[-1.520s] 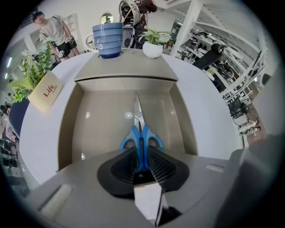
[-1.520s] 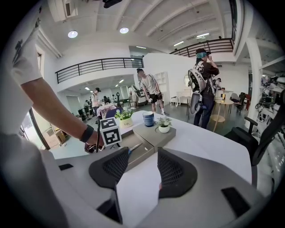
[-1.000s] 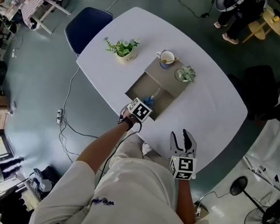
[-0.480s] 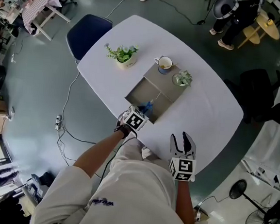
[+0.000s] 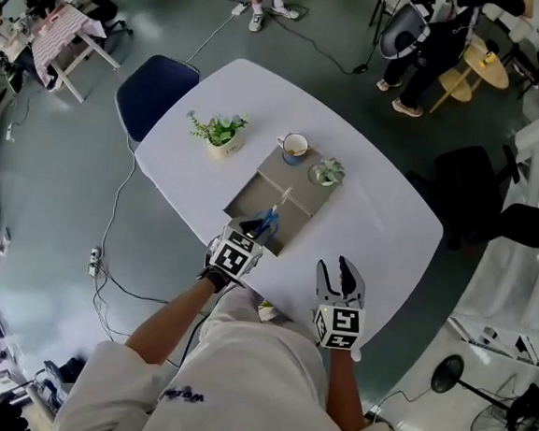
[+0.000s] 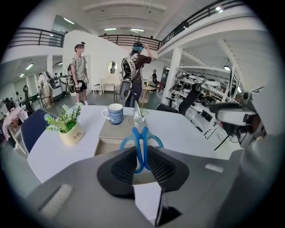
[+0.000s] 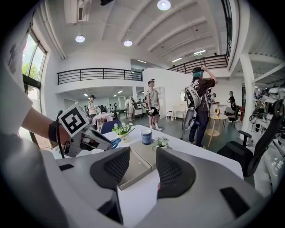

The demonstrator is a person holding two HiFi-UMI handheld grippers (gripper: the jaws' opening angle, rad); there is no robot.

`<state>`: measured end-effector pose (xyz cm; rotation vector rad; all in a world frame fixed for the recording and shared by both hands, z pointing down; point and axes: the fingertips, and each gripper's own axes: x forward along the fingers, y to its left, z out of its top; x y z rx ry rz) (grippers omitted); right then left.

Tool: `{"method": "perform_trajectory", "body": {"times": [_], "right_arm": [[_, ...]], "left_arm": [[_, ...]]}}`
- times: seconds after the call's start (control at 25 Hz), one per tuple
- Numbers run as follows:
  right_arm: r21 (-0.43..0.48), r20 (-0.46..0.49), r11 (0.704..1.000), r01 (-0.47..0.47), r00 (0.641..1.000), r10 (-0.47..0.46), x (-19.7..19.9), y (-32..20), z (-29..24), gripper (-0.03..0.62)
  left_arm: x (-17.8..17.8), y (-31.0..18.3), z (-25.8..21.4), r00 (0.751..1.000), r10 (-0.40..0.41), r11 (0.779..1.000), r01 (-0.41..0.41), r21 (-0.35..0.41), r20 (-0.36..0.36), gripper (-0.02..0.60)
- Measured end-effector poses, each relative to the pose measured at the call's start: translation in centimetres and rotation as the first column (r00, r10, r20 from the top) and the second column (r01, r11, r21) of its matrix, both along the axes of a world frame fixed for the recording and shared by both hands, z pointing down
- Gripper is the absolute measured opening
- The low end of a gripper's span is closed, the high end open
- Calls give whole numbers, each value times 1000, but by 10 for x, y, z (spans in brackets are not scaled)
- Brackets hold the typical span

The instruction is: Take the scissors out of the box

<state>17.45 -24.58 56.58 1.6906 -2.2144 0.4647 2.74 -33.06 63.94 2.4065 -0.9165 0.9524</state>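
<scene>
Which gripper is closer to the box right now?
Left. The left gripper, shut on the scissors, hangs at the near edge of the box; the right gripper, open, sits farther off.

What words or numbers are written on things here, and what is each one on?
"Life": on the cream plant pot, as seen in the left gripper view.
Dark print on the person's white clothing: too blurred to read.
Striped mug: no words show.
No other readable text.
</scene>
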Motion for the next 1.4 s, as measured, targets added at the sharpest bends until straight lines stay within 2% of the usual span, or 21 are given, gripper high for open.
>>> {"method": "perform_trajectory", "body": {"times": [0.44, 0.68, 0.84, 1.04, 1.4], "right_arm": [[123, -30, 992, -3, 1000, 6, -2, -14, -60, 167], [207, -21, 978, -14, 1000, 18, -8, -14, -99, 103], [274, -48, 962, -7, 999, 21, -8, -19, -129, 55], [305, -45, 952, -4, 999, 19, -5, -21, -150, 14], [334, -67, 941, 53, 997, -32, -12, -28, -172, 3]], "left_arm": [[9, 6, -98, 988, 5, 987, 20, 160, -156, 80], [7, 6, -157, 973, 27, 960, 38, 277, -228, 80], [2, 9, -178, 965, 40, 945, 47, 323, -258, 80], [-5, 15, -203, 953, 43, 926, 75, 371, -300, 80], [-7, 16, -241, 936, 53, 893, 112, 437, -347, 80]]}}
